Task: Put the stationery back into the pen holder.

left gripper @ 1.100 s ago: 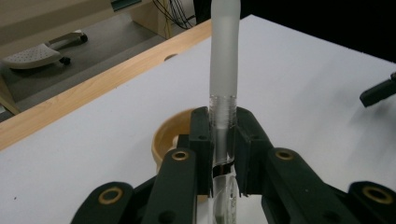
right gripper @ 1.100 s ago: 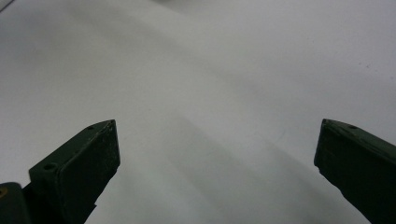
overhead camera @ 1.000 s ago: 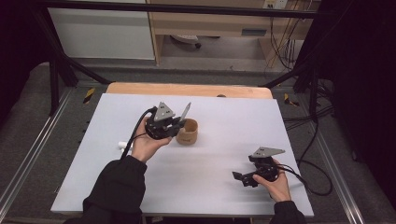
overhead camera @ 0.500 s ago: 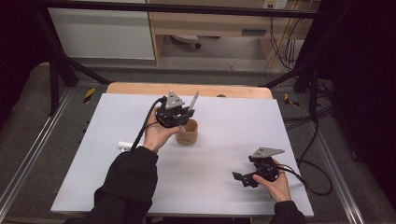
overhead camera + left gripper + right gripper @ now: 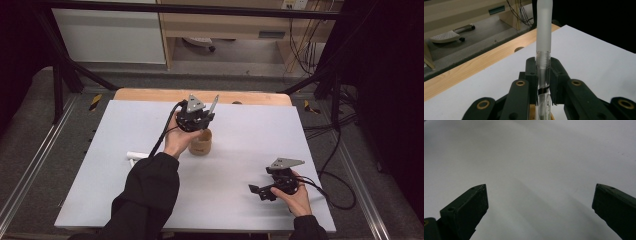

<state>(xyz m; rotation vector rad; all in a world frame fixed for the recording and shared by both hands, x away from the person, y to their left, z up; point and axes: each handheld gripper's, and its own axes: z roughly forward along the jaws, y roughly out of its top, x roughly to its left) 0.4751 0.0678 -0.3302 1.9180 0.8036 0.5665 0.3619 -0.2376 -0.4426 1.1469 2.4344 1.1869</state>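
A white table top (image 5: 240,150) is seen from above, with a small round wooden holder (image 5: 201,143) standing near its middle and a short white tube-like piece (image 5: 138,156) lying well to the left of it. The main risk is judged to be the clear test tube (image 5: 543,50) catching the holder's rim instead of entering it; that would be caused by the tube being tilted, as it is in the high view (image 5: 214,105), and the light holder could be tipped or pushed aside. A slip of the smooth glass between the pads is also possible if the grip is loosened early. The left gripper (image 5: 196,120) is held directly above the holder, wrist raised, jaws pointing up and away, clamped on the tube's lower part, with the holder's rim visible just beneath. The right gripper (image 5: 265,191) is rested low near the table's right front, jaws spread wide and empty over bare table.
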